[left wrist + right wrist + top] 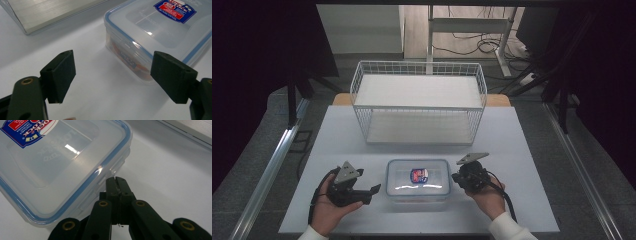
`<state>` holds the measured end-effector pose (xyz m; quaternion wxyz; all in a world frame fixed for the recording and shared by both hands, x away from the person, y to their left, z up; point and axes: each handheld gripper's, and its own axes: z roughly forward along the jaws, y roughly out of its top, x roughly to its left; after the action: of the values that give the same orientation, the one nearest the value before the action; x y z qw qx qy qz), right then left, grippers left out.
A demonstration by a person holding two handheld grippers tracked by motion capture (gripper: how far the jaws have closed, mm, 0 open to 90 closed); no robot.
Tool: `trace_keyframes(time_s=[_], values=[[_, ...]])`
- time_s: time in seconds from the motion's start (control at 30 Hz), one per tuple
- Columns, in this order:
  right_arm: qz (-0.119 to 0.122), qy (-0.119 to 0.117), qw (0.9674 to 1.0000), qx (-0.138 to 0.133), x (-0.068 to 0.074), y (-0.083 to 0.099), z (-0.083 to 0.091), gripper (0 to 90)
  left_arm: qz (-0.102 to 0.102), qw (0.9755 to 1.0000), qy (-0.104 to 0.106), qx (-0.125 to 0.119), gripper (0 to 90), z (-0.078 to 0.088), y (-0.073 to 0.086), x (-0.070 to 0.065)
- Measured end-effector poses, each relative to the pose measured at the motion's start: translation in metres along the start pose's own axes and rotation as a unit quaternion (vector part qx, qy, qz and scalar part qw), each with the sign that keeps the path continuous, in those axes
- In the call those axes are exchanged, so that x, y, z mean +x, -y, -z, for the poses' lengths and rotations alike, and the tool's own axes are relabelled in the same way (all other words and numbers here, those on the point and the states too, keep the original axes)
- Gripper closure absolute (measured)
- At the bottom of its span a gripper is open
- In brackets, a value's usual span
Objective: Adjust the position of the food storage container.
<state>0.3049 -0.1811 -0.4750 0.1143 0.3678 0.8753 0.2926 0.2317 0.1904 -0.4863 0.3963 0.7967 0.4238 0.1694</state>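
A clear plastic food box (417, 181) with a blue-rimmed lid and a red and blue label lies on the white table, between my two grippers. My left gripper (373, 192) rests left of the box with its jaws open and nothing between them; the box's corner (130, 53) lies just beyond the pads. My right gripper (455, 177) is at the box's right side, jaws shut and empty. Its closed tips (115, 180) sit right beside the side latch of the box (62, 170); I cannot tell whether they touch it.
A white wire shelf basket (419, 102) with two levels stands behind the box at the middle of the table (522, 165). Bare table lies on both sides of it. A desk frame and cables stand on the floor beyond.
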Motion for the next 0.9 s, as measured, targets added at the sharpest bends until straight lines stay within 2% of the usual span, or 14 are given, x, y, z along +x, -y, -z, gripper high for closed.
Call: trace_keyframes(time_s=[0.37,0.53,0.57,0.6,0.7,0.73,0.77,0.9], values=[[0.008,-0.006,0.9999,0.002,0.004,-0.001,-0.006,89.0,0.0,1.0,0.0,0.0,20.5,0.0,0.0,0.001],[-0.006,0.0,0.9997,-0.025,-0.003,0.001,0.007,88.9,0.003,1.0,0.003,-0.001,20.5,0.001,0.001,0.003],[-0.018,-0.004,0.9991,-0.039,-0.007,0.003,0.014,88.9,0.002,1.0,0.004,-0.003,20.4,0.002,0.001,0.003],[-0.018,-0.004,0.9991,-0.039,-0.007,0.003,0.014,88.9,0.002,1.0,0.004,-0.003,20.4,0.002,0.001,0.003],[-0.038,-0.014,0.9967,-0.07,-0.014,0.01,0.029,88.8,0.003,1.0,0.004,-0.004,20.3,0.002,0.001,0.002],[-0.038,-0.014,0.9967,-0.07,-0.014,0.01,0.029,88.8,0.009,0.9999,0.007,-0.005,20.3,0.002,0.0,0.002],[-0.044,-0.024,0.9948,-0.089,-0.014,0.014,0.035,87.6,0.014,0.9998,0.011,-0.007,20.2,0.002,0.0,0.002],[-0.044,-0.033,0.9926,-0.108,-0.014,0.02,0.04,84.7,0.022,0.9997,0.013,-0.007,20.2,0.002,0.0,0.002]])
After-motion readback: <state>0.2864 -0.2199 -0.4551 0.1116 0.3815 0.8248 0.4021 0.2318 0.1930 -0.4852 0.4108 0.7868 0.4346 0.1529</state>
